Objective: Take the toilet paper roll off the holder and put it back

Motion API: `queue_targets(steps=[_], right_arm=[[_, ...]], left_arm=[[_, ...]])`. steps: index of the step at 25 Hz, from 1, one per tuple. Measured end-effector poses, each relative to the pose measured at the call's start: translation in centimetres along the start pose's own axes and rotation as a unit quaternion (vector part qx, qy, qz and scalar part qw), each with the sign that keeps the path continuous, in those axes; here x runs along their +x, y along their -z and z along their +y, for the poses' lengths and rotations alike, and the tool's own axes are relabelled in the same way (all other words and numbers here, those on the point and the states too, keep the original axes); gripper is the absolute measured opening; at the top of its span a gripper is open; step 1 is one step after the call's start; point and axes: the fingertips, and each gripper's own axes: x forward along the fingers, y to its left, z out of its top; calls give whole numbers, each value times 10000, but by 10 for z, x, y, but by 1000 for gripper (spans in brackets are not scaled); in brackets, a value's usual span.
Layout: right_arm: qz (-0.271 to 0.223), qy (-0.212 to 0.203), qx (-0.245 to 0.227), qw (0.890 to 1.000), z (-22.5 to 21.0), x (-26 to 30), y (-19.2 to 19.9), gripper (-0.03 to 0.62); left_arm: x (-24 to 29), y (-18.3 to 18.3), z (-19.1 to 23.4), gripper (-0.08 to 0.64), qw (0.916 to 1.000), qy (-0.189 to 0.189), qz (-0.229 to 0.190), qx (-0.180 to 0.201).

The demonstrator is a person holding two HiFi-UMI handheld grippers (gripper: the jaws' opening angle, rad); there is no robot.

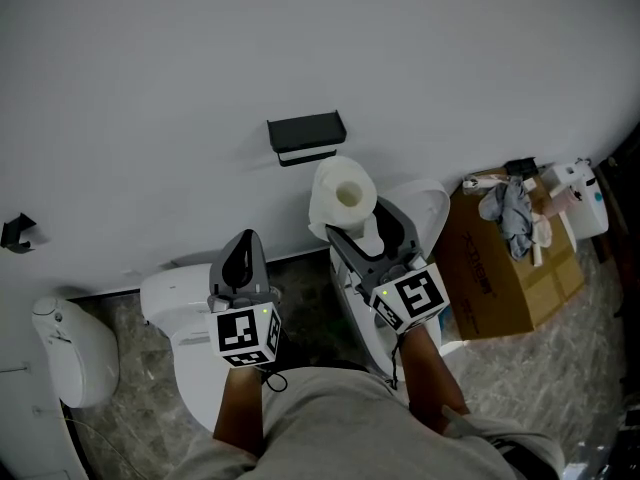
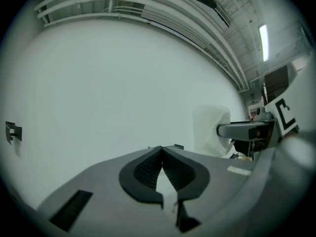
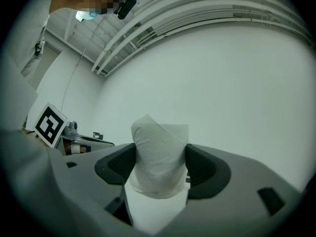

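The white toilet paper roll (image 1: 343, 198) is off the wall and held below the black holder (image 1: 307, 136), its hollow core facing up. My right gripper (image 1: 353, 232) is shut on the roll's lower side. In the right gripper view the roll (image 3: 159, 149) fills the gap between the two dark pads (image 3: 200, 169). My left gripper (image 1: 240, 256) hangs to the left of the roll, apart from it, with its jaws shut on nothing. In the left gripper view the closed jaws (image 2: 161, 154) point at the bare wall, and the roll (image 2: 210, 130) shows at the right.
A white toilet (image 1: 190, 333) stands below the left gripper, and a second white fixture (image 1: 425, 208) sits behind the right one. A cardboard box (image 1: 505, 268) with rags and a spray bottle (image 1: 585, 193) is at the right. A small black hook (image 1: 15, 230) sticks from the wall at far left.
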Motion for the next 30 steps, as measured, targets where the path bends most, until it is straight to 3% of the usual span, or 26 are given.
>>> queue_targets(steps=[14,30], right_arm=[[-11,-418,182,9990,30,76,13,308],[84,264,-2,9996,11,152,15,308]], left_arm=[[12,7,73,11,9990,-432,139,-14],[91,6,125,11,9994,303,63,-165]])
